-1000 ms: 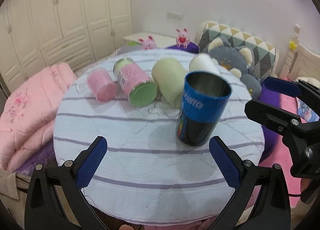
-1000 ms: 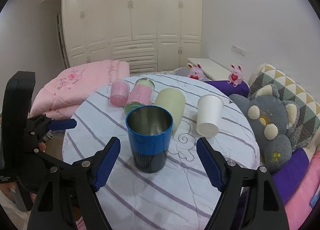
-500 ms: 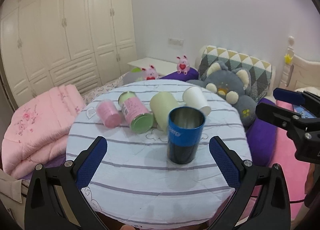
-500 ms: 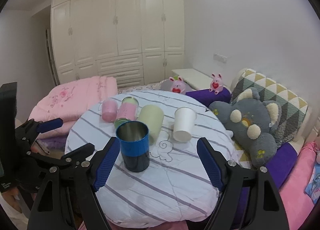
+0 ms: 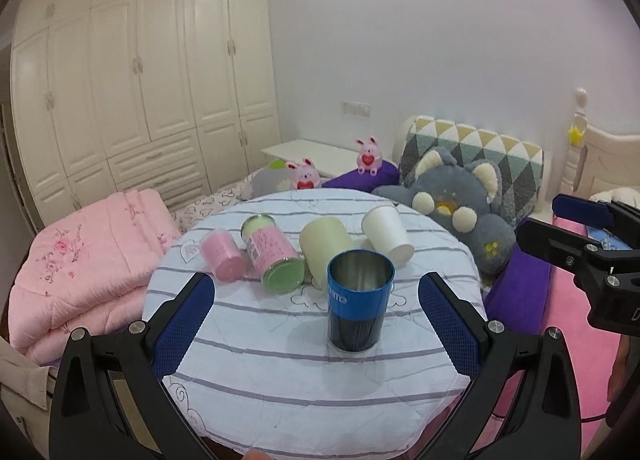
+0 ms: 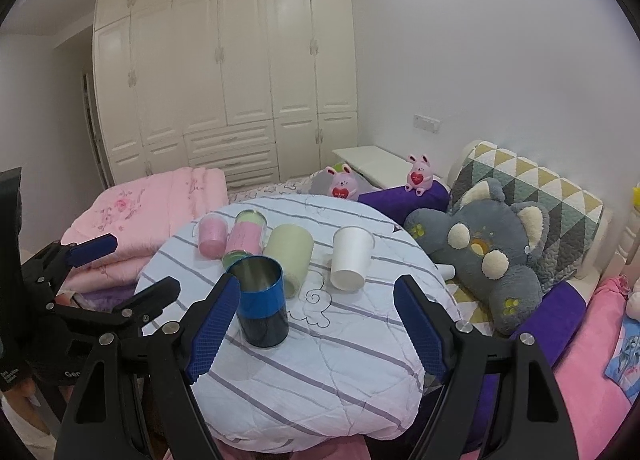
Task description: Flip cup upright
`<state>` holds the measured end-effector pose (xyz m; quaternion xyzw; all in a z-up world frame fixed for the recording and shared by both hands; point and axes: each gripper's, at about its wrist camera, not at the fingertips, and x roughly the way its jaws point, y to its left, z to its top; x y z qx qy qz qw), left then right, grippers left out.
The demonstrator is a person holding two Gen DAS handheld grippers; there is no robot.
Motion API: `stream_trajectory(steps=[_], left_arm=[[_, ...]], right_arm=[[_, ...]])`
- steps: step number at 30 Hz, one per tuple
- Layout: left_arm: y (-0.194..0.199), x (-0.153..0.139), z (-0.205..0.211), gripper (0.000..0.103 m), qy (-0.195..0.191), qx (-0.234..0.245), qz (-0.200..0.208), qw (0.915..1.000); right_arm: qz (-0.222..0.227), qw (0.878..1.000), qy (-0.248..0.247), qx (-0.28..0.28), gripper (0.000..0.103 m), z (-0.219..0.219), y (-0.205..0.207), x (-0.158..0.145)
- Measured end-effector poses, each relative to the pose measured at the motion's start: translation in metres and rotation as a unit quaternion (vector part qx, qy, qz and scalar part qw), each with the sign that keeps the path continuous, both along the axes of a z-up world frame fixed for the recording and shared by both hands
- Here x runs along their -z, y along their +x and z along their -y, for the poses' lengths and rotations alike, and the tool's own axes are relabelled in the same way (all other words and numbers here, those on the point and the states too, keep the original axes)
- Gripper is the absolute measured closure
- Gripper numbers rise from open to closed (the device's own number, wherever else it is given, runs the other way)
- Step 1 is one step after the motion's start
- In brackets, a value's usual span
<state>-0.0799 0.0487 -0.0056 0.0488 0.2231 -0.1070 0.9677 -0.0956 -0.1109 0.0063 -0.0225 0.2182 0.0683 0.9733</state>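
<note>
A blue and black metal cup (image 5: 358, 302) stands upright, mouth up, near the front of the round striped table (image 5: 280, 372); it also shows in the right wrist view (image 6: 260, 302). My left gripper (image 5: 316, 324) is open and empty, held back from the cup. My right gripper (image 6: 316, 324) is open and empty, with the cup behind its left finger. Each gripper shows at the edge of the other's view: the right one (image 5: 576, 236) and the left one (image 6: 120, 264).
Behind the blue cup lie a pink cup (image 5: 222, 260), a pink can with a green lid (image 5: 274, 254), a pale green cup (image 5: 322, 246) and a white paper cup (image 5: 386, 234). A folded pink quilt (image 5: 88, 256) lies left. A grey plush (image 5: 460, 208) sits right.
Both grippers have pulled back and up from the table, so the blue cup looks smaller and farther away. The cup was tilted a second ago and stands straight now.
</note>
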Motion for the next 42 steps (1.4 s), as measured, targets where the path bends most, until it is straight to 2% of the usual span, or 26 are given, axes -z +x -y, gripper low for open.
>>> stream_trajectory(steps=[5,18,28,33,42], left_arm=[[-0.001,-0.003,-0.004,0.0,-0.007,-0.003,0.001,1.0],[-0.005,-0.005,-0.006,0.0,-0.011,0.003,-0.008,0.9999],[-0.013,-0.007,-0.009,0.0,-0.017,0.001,0.009,0.9998],[-0.014,-0.008,-0.014,0.0,-0.032,0.0,0.016,0.9994],[-0.015,-0.007,-0.019,0.0,-0.032,-0.035,0.042,0.998]], right_arm=[[0.008,1.0,-0.002,0.003,0.023,0.0,-0.005,-0.003],[-0.007,1.0,-0.002,0.001,0.023,0.0,-0.006,0.0],[-0.001,1.0,-0.002,-0.002,0.022,-0.004,-0.007,-0.001],[0.004,1.0,-0.003,-0.005,0.022,-0.007,-0.01,-0.001],[0.001,1.0,-0.003,-0.004,0.022,-0.007,-0.01,0.0]])
